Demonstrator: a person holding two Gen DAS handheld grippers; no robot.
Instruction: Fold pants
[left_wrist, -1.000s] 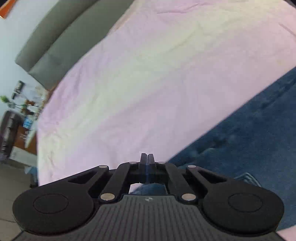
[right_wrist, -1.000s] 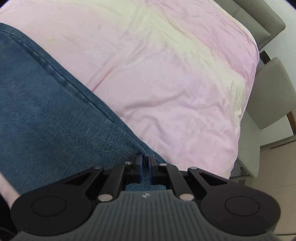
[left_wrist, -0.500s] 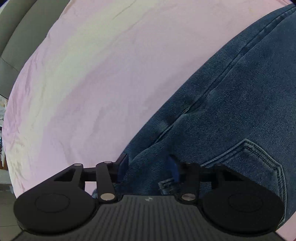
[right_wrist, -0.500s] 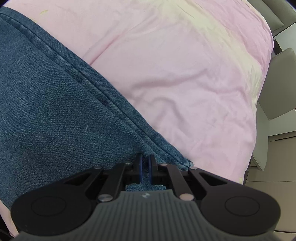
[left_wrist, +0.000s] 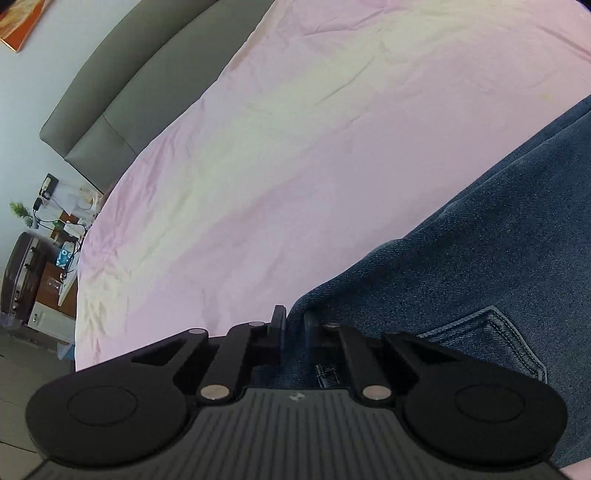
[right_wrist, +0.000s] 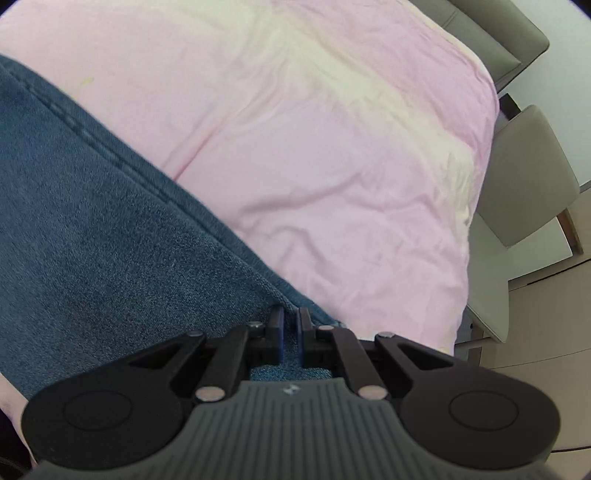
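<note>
Left gripper (left_wrist: 294, 325), black two-finger tool with round side discs, is clamping a bunched fold of the blue denim pants (left_wrist: 491, 280); its fingers (left_wrist: 277, 325) have just been closing and denim is pinched between them, near the waist end where a stitched back pocket (left_wrist: 495, 343) is showing just right of the grip. Right gripper (right_wrist: 290, 325), same black build, is gripping the pants (right_wrist: 92, 236) too, fingers (right_wrist: 275, 326) pressed together on a thin edge of denim at the corner where the side seam (right_wrist: 122, 162) is running in toward them.

Pants are lying on the bed, spread over the pale pink wrinkled bedsheet (left_wrist: 295, 155): in the left wrist view they are filling the lower right, in the right wrist view the lower left, the seamed edge running diagonally away from the fingers. Sheet (right_wrist: 332, 155) is taking up most of both views beyond the denim, with a yellowish band across it.

Further off, a grey padded headboard (left_wrist: 122, 96) is standing at the bed's far end, seen again in the right wrist view (right_wrist: 495, 40). Beside the bed in the left view, a cluttered wooden nightstand (left_wrist: 55, 251) with cables and a small green plant (left_wrist: 22, 212), and an orange framed picture (left_wrist: 18, 18) on the wall. In the right view, a beige upholstered chair (right_wrist: 528, 177) is standing just beside the bed edge on a light floor (right_wrist: 546, 310).
</note>
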